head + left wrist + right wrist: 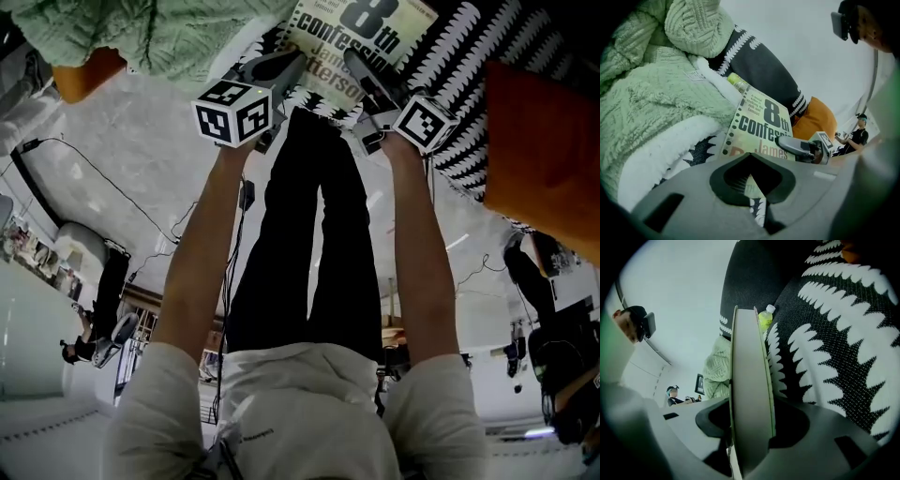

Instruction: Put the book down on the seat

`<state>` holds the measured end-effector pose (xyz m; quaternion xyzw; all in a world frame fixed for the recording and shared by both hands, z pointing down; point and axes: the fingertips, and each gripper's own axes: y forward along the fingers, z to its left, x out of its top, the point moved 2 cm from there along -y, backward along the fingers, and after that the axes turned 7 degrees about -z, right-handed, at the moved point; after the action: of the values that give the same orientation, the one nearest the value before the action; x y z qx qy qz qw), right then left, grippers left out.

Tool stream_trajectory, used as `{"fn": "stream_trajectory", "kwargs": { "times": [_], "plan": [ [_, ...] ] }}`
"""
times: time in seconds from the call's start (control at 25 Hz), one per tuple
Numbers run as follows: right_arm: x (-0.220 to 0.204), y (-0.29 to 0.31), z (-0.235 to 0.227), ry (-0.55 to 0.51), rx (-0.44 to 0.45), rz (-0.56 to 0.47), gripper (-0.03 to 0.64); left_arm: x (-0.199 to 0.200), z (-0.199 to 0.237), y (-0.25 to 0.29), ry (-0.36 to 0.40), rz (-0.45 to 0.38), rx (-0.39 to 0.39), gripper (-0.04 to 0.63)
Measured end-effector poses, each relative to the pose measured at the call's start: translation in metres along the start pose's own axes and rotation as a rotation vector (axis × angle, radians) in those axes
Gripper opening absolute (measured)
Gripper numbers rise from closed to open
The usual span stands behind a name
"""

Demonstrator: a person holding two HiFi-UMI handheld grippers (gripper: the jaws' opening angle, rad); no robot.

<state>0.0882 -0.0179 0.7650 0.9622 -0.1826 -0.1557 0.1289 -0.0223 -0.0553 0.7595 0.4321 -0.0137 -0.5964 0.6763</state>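
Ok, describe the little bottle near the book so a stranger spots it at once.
Start at the black fabric throw with white leaf pattern. Where it meets the pale green knitted blanket, a small yellow-green plastic bottle pokes out past the paperback book's far corner. Nothing else there is yellow-green, white-capped.

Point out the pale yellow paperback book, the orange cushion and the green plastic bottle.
pale yellow paperback book [337,42], head view, on the printed front cover.
orange cushion [548,150], head view, on its broad face.
green plastic bottle [764,320], right gripper view, on its body below the cap.
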Motion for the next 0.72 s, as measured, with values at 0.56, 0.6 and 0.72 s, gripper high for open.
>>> {"fn": "stream_trajectory", "kwargs": {
  "times": [0.56,0.6,0.72],
  "plan": [
    [-0.001,-0.048,-0.005,-0.062,-0.133,0.015,0.192,-0.003,0.001,0.001,0.096,0.041,-0.009,0.008],
    [-0.002,-0.049,-0.003,-0.067,-0.132,0.018,0.179,-0.004,-0.001,0.001,0.138,0.063,-0.008,0.008],
    [-0.003,-0.052,0.007,-0.079,-0.131,0.011,0.167,-0.004,-0.006,0.004,0.218,0.118,0.002,0.008]
  ]
}}
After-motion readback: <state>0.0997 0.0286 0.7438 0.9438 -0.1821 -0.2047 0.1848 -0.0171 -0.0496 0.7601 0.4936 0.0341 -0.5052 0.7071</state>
